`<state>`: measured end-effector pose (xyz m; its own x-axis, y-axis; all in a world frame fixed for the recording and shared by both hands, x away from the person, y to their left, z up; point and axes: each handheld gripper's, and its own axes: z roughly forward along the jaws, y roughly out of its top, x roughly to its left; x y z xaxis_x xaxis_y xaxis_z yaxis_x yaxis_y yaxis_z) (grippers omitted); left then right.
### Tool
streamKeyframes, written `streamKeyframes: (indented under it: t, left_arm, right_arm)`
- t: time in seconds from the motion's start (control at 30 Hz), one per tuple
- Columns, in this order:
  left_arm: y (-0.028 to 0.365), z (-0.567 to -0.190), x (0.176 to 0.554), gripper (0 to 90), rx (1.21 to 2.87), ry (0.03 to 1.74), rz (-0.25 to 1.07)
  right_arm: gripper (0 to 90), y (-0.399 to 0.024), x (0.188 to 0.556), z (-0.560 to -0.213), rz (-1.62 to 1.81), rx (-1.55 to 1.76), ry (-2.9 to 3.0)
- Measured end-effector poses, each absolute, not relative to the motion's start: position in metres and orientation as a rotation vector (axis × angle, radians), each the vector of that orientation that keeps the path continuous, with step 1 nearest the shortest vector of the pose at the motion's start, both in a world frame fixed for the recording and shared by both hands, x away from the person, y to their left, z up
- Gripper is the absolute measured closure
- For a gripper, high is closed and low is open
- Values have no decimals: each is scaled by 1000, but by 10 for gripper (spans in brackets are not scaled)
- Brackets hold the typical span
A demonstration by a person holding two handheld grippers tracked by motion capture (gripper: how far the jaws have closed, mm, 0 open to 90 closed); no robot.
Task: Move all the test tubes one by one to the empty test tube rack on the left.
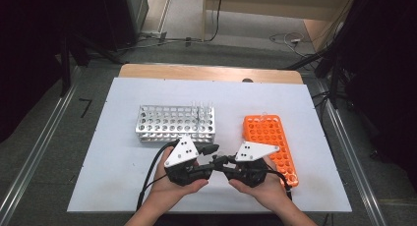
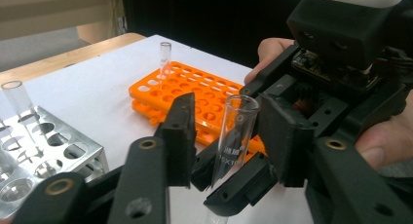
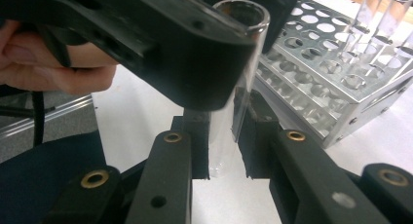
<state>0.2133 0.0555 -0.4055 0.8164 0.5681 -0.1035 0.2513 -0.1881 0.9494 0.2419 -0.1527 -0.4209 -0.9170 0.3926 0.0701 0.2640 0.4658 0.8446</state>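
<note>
The right gripper (image 3: 225, 136) gripped the upright test tube (image 3: 233, 87) low in the frame centre; the left gripper (image 2: 229, 136), narrowed, straddled its upper part without yet pressing.

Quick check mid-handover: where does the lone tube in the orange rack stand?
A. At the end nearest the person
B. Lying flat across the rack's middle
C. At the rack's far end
C: in the left gripper view the single glass tube stands upright in a hole at the far end of the orange rack, away from the person's hands.
</note>
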Motion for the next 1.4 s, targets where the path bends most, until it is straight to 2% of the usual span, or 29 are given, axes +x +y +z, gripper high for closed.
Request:
streamKeyframes:
  t: [0.33, 0.63, 0.77, 1.0, 1.13, 1.23, 1.4]
  left_arm:
    - [52, -407, 212, 740, 1798, 611, 334]
    - [54, -405, 213, 756, 1793, 614, 337]
    - [57, -403, 215, 756, 1775, 619, 332]
    - [62, -398, 220, 757, 1766, 630, 343]
    - [67, -396, 225, 757, 1762, 643, 346]
    - [71, -394, 229, 757, 1758, 659, 353]
    - [79, -390, 236, 757, 1755, 674, 370]
  right_arm:
    - [737, -151, 240, -420, 1457, 570, 2583]
    - [724, -152, 241, -419, 1475, 578, 2585]
    - [601, -154, 242, -419, 1490, 564, 2591]
    - [308, -162, 246, -417, 1503, 583, 2571]
    - [99, -168, 247, -415, 1479, 606, 2542]
    - [0, -174, 249, -414, 1486, 616, 2535]
    - [0, -190, 251, -414, 1513, 635, 2516]
